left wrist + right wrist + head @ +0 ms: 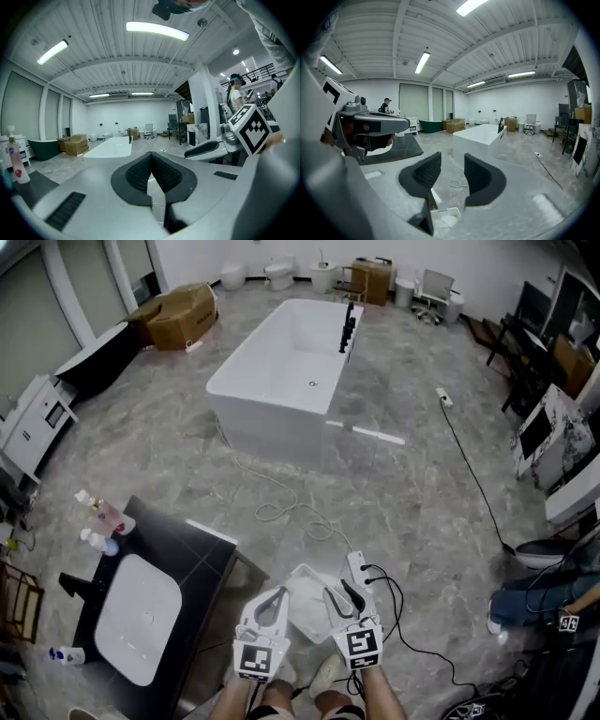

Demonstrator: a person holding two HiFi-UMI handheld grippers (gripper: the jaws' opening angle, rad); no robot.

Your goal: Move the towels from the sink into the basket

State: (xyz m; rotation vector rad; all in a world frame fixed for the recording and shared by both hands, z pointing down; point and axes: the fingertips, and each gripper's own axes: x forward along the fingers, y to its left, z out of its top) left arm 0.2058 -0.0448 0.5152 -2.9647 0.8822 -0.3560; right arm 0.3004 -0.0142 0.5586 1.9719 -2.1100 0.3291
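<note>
Although the sink in the dark bench at lower left looks bare, the pale heap in the white basket at bottom centre seems to be the towels. Over it, the left gripper has its fingers clenched on nothing; the right gripper has its fingers released, empty. A power strip and cable lie just beside the basket: a foot could snag them and tip it.

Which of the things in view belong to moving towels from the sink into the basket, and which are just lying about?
For the job: sink; white basket below the grippers; left gripper; right gripper.
Just lying about: bathtub; bottles; cardboard box; power strip.
</note>
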